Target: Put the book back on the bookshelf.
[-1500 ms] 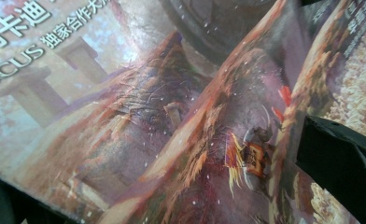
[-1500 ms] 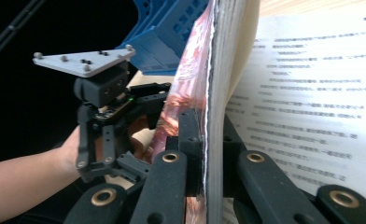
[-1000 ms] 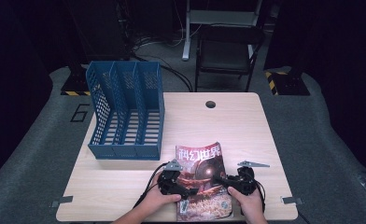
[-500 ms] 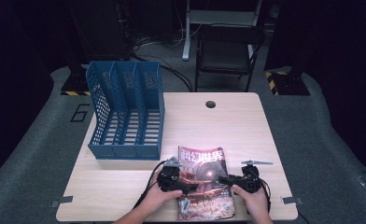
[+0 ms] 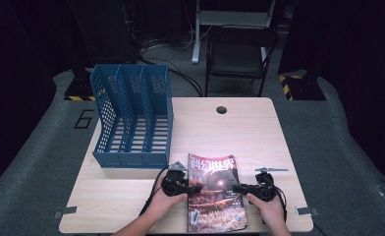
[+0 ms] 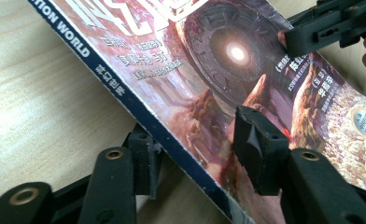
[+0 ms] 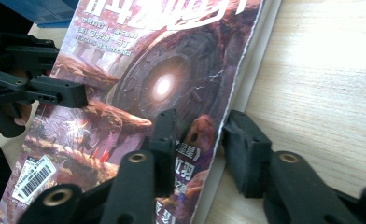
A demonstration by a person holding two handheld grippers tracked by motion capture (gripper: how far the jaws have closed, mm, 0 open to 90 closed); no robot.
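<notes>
A magazine (image 5: 214,191) with a glowing ring on its cover lies flat on the near edge of the wooden table (image 5: 239,132), in front and to the right of a blue three-slot file rack (image 5: 131,118). The left gripper (image 5: 193,188) straddles the magazine's spine edge, one jaw on the cover, the other at the table side; its jaws have just been closing, and whether the pads already pinch cannot be told. The right gripper (image 5: 238,187) straddles the opposite, page edge in the same way, jaws also just closing, half apart, grip equally uncertain. A dark chair (image 5: 239,51) stands beyond the table
</notes>
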